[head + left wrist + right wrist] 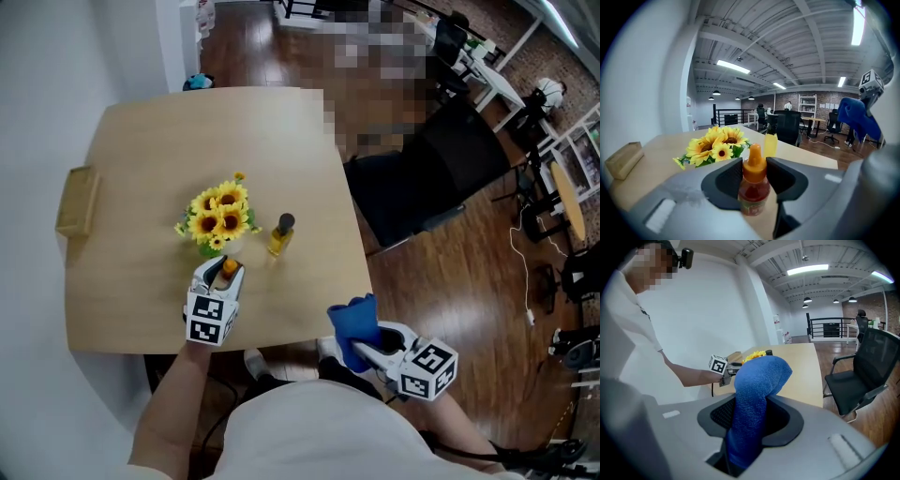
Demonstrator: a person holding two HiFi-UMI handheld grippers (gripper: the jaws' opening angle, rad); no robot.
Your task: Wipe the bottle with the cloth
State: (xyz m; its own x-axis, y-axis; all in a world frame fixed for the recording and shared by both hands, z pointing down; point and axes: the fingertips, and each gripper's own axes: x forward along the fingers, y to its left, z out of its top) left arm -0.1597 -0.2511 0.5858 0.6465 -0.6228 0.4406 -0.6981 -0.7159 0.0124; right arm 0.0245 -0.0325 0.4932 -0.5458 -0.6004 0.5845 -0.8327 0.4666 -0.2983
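My left gripper [754, 174] is shut on a small sauce bottle [753, 187] with an orange cap and red contents; in the head view that bottle [228, 271] sits in the left gripper [221, 281] over the table's near part. My right gripper [751, 416] is shut on a blue cloth [753, 394], which stands up out of the jaws. In the head view the cloth [353, 328] and right gripper [364, 339] hang just past the table's near right corner, apart from the bottle. A second bottle [280, 234] with yellow liquid and a dark cap stands on the table.
A bunch of sunflowers [219, 217] stands on the wooden table [141, 187] just beyond the left gripper. A small wooden box [77, 201] lies at the table's left edge. A black office chair [427, 178] stands to the right on the wood floor.
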